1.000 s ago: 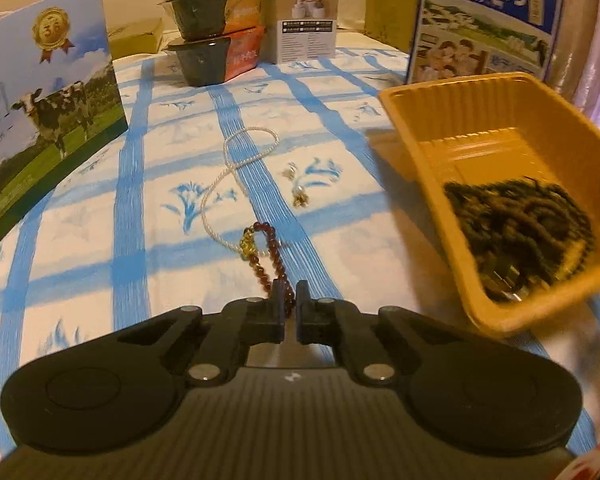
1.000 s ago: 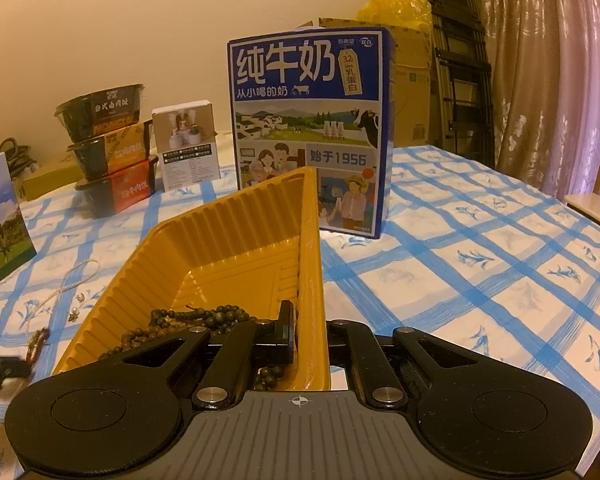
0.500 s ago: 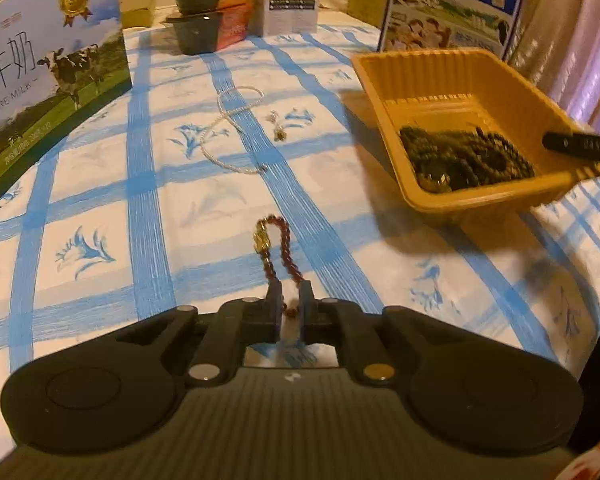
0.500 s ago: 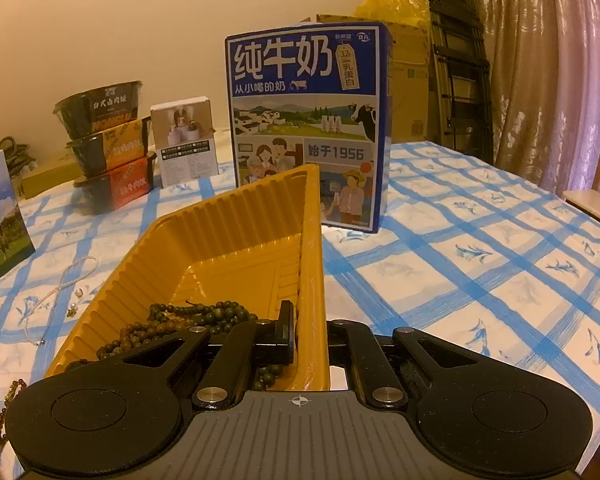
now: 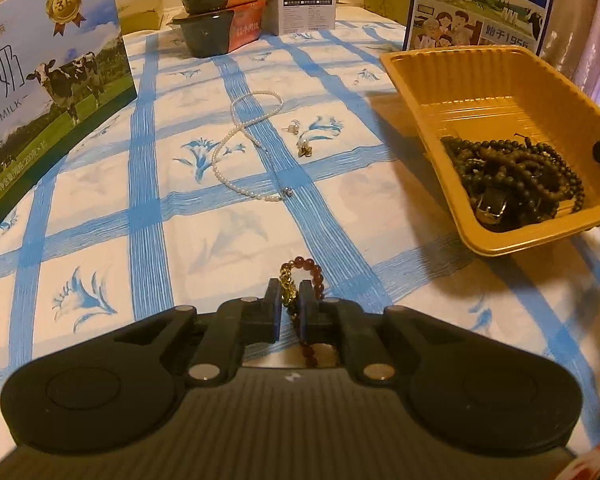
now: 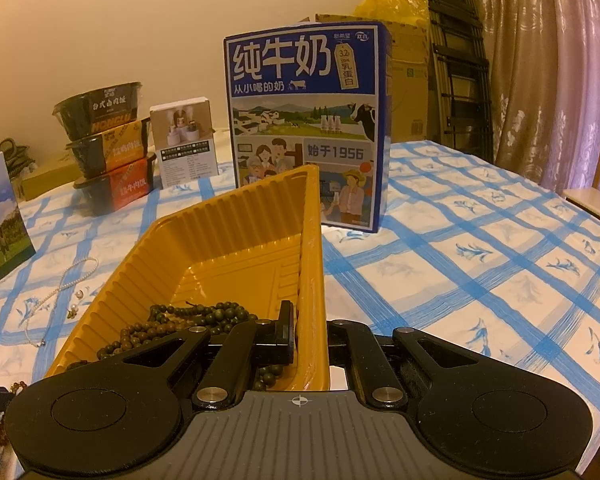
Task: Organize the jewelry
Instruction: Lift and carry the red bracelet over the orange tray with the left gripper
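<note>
- Left wrist view: the left tool is seen closed to a narrow gap on a red bead bracelet with a gold charm, its strand pinched between the pads and hanging below.
- A second ago the bracelet was lying on the table beside the pearl necklace; it is now lifted clear and drawn back, so the pick-up is judged done.
- The pearl necklace and a small earring are left on the blue-checked cloth, well apart from the tool.
- The yellow tray is seen to the right, with dark bead strands already inside.
- Right wrist view: the right tool is shut on the tray's wall, unchanged, and the tray is held tilted.
- Carrying the bracelet over to the tray is judged the next step.
</note>
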A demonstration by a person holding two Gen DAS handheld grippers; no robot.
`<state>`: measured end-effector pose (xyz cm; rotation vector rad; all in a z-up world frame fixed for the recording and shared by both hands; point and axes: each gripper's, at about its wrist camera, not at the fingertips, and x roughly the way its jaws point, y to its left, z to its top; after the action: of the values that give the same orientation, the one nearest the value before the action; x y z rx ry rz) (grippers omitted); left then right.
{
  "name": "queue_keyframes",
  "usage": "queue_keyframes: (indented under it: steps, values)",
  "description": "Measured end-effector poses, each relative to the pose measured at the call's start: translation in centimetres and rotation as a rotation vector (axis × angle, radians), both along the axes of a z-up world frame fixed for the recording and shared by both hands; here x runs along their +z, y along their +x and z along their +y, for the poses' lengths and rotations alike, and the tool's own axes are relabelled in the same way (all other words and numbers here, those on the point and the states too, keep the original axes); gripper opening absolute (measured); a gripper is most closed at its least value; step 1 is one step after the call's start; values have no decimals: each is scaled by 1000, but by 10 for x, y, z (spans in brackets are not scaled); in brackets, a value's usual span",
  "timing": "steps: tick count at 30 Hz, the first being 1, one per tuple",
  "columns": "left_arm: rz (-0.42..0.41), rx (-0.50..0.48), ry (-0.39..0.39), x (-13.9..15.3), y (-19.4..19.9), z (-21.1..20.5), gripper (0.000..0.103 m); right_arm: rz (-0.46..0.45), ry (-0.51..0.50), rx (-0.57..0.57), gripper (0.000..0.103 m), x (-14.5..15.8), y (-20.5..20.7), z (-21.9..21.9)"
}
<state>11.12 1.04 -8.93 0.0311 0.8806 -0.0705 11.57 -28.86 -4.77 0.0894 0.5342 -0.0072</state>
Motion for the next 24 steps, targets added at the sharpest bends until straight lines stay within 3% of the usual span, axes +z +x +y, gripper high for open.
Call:
queue_keyframes:
  steps: [10,24]
  values:
    - [-17,-5,-5,6,-1,1,6,0,3,-2,7,-1,-1,0]
    - [-177,-85,-81,74,-12,-13,6,-1,11,-4,7,-1,0,1]
